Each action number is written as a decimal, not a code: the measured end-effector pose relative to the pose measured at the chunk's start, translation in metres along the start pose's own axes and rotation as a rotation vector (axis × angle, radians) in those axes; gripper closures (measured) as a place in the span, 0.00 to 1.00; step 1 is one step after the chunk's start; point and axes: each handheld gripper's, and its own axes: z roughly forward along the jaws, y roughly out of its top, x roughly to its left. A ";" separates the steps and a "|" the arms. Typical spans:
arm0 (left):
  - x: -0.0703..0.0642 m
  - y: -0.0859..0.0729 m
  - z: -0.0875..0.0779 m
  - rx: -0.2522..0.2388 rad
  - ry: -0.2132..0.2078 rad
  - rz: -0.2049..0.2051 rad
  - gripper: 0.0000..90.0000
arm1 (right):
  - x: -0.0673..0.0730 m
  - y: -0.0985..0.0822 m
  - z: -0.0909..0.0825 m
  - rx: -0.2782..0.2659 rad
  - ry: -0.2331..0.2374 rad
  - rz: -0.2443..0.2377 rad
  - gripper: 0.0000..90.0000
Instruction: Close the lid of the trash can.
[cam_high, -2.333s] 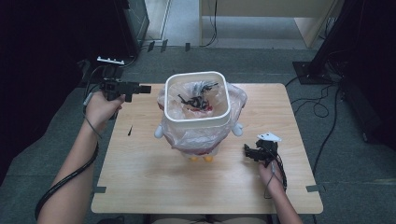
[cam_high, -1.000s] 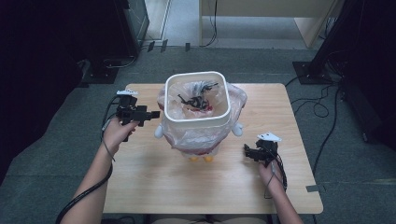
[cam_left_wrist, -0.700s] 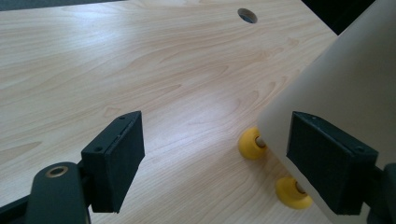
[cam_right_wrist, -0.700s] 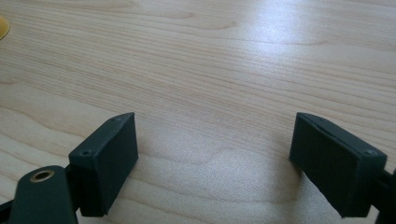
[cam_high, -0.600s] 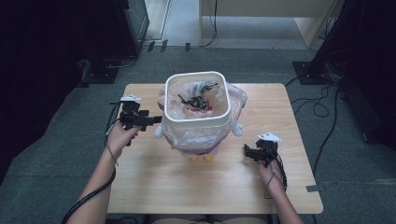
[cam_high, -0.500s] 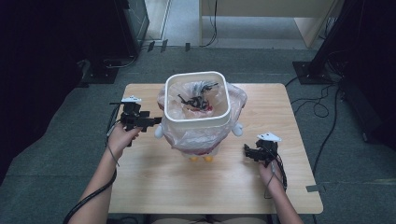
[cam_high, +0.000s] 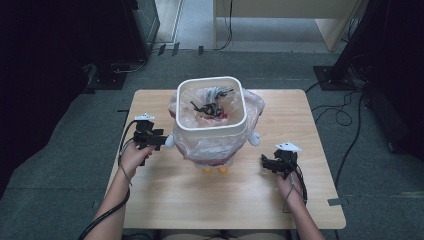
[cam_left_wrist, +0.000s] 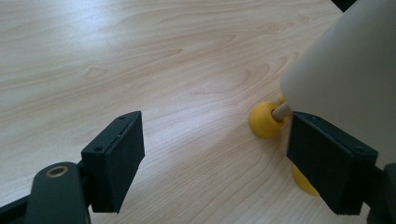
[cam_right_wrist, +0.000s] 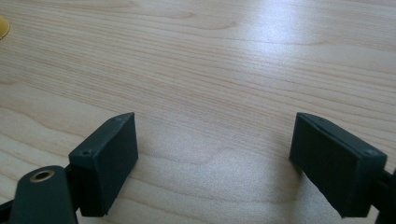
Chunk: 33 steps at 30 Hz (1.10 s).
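High view: you're parking the left claw (cam_high: 162, 141), wide and empty, beside the bagged bin (cam_high: 211, 117) mid-surface, probably to grab its liner; the right claw (cam_high: 265, 161) is sitting released, apart.

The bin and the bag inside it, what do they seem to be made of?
The bin looks like matte cream plastic, judging by its smooth, even rim. The bag seems to be thin, glossy plastic film: it is see-through and crinkled where it hangs over the rim.
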 end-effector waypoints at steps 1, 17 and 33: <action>0.001 -0.002 0.001 0.001 -0.002 -0.001 0.22 | 0.000 0.000 0.000 0.000 0.000 0.000 0.17; 0.007 -0.032 0.018 -0.035 -0.029 -0.006 0.22 | 0.000 0.000 0.000 0.000 0.000 0.000 0.17; 0.011 -0.058 0.029 -0.017 -0.013 0.006 0.22 | 0.000 0.000 0.000 0.001 0.000 0.000 0.17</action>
